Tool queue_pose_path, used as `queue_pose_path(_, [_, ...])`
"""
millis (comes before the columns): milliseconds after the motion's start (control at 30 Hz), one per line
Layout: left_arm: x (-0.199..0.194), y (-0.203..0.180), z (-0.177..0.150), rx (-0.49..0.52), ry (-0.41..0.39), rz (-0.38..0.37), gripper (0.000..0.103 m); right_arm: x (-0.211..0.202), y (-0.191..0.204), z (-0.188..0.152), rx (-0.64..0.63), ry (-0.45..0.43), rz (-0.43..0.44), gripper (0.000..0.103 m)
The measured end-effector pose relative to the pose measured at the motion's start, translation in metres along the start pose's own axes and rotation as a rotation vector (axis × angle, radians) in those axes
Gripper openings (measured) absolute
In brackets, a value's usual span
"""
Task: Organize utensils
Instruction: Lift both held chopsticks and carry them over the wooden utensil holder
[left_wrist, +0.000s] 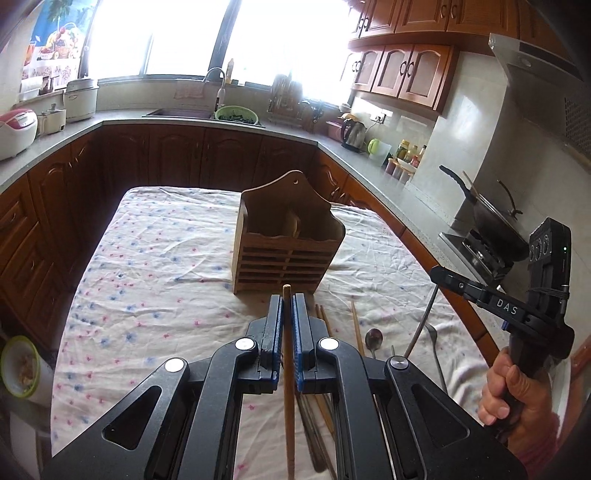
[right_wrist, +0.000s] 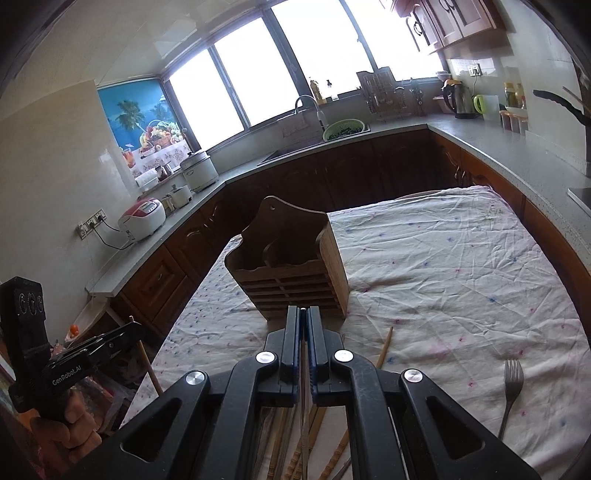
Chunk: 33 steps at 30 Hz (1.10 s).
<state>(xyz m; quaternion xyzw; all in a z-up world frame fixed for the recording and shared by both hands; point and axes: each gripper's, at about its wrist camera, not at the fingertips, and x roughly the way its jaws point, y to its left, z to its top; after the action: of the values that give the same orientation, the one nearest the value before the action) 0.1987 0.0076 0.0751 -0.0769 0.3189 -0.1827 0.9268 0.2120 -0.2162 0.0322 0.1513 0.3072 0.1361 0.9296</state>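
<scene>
A wooden utensil holder (left_wrist: 286, 245) with two compartments stands upright on the cloth-covered table (left_wrist: 155, 266); it also shows in the right wrist view (right_wrist: 291, 277). My left gripper (left_wrist: 287, 301) is shut on a wooden chopstick (left_wrist: 289, 387), just in front of the holder. My right gripper (right_wrist: 303, 314) is shut on a thin metal utensil (right_wrist: 303, 424); in the left wrist view (left_wrist: 437, 275) the metal handle (left_wrist: 421, 325) hangs down from it. Loose chopsticks (left_wrist: 356, 326), a spoon (left_wrist: 373, 339) and a fork (right_wrist: 511, 391) lie on the cloth.
The table sits inside a U-shaped kitchen counter (left_wrist: 291, 131) with dark wooden cabinets close on both sides. A rice cooker (right_wrist: 142, 218), a sink (left_wrist: 181, 112), a kettle (left_wrist: 354, 134) and a stove with a pan (left_wrist: 487, 229) stand on the counter.
</scene>
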Motion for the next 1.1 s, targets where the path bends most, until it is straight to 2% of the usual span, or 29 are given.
queue_pose_path(233, [-0.017, 0.002, 0.002, -0.008, -0.037, 0.005, 0.004, -0.017, 0.007, 0.005, -0.007, -0.045, 0.016, 0.004])
queue_pose_path(500, [-0.035, 0.006, 0.017, -0.023, -0.116, 0.008, 0.004, -0.024, 0.01, 0.019, -0.002, -0.095, 0.028, 0.004])
queue_pose_path(833, [-0.041, 0.009, 0.058, -0.045, -0.213, -0.006, 0.004, -0.019, 0.012, 0.052, 0.001, -0.171, 0.031, 0.004])
queue_pose_path(1100, [-0.034, 0.008, 0.096, -0.041, -0.292, 0.023, 0.004, -0.006, 0.016, 0.086, 0.003, -0.234, 0.035, 0.004])
